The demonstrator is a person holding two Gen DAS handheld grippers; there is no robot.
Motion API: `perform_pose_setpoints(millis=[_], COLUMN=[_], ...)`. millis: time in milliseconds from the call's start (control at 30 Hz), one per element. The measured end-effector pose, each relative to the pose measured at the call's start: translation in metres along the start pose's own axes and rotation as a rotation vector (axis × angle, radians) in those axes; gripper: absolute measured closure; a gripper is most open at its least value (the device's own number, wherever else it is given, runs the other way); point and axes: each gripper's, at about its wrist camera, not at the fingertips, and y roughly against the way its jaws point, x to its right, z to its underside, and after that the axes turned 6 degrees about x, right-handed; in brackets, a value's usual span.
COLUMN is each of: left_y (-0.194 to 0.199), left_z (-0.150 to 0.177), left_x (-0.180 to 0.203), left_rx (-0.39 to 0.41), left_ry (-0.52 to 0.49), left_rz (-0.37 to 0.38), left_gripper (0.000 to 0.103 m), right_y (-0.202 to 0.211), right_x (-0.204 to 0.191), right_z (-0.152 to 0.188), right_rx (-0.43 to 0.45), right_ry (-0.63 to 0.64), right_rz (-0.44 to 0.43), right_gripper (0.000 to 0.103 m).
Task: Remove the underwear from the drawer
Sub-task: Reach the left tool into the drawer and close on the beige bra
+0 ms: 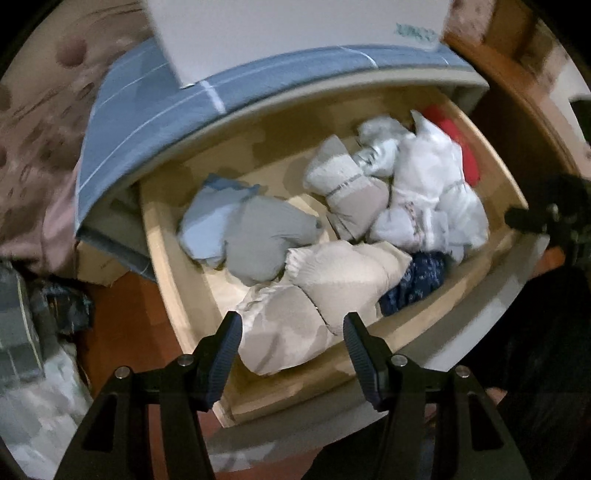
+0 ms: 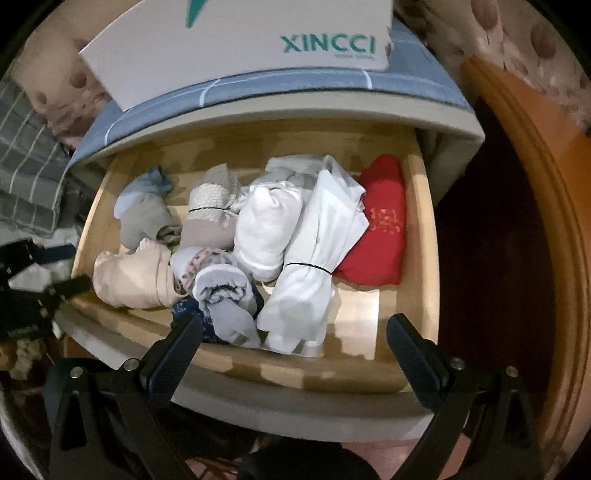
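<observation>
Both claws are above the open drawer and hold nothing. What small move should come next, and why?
Probably lower the left claw onto the beige bundle and close. Its fingers stand open over that bundle, which lies nearest the front wall of the drawer with nothing on top of it.

Both views are dim at the rim and brightest in the middle, where light from above falls into the open drawer (image 1: pixel 173 258). The white bundles (image 2: pixel 317 236) near its right side glare and lose their folds. The left wrist view is smeared by motion blur; the print on the white box (image 1: pixel 295 33) is unreadable there, yet sharp in the right wrist view. Fisheye distortion bows the drawer's front edge, and black corners frame each picture.
</observation>
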Motion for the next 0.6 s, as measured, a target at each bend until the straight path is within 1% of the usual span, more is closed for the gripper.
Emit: perform_pose_setpoints(millis=[100,167,300,400,433,467,500,600], left_y=[-0.007,-0.014,-0.032,-0.045,-0.049,-0.052,-0.054,-0.062], left_z=[-0.005,-0.009,-0.015,-0.017,-0.017,-0.018,-0.019,-0.024], left_x=[0.008,0.012,0.012,0.015,0.015,0.015,0.014,0.007], left_rx=[-0.025,-0.047,-0.121,-0.168,-0.179,-0.182,-0.182,-0.18], left_ry=[-0.059,-0.1,-0.122,-0.149,-0.154,-0.162,-0.16,-0.097], left_rz=[0.018,0.016,0.059,0.078,0.074,0.065,0.075,0.1], left_gripper=[0.045,0.045,0.045,0.045,0.045,0.042,0.041,0.037], right_y=[-0.003,-0.001,0.002,0.002,0.002,0.002,0.002,0.001], right_x=[0.007,0.009,0.014,0.011,0.009,0.007,0.004,0.001], right_z=[0.002,0.002,0.002,0.002,0.001,0.001,0.0,-0.001], right_rx=[-0.018,-0.014,-0.01,-0.015,-0.016,-0.016,-0.018,-0.018], right_ry=[-0.047,-0.064,-0.093,-0.081,-0.071,-0.061,-0.052,-0.04], right_rz=[-0.042,-0.049,-0.065,-0.065,-0.061,-0.061,-0.062,-0.066], right_gripper=[0.004,0.004,0.004,0.004,0.004,0.004,0.004,0.004])
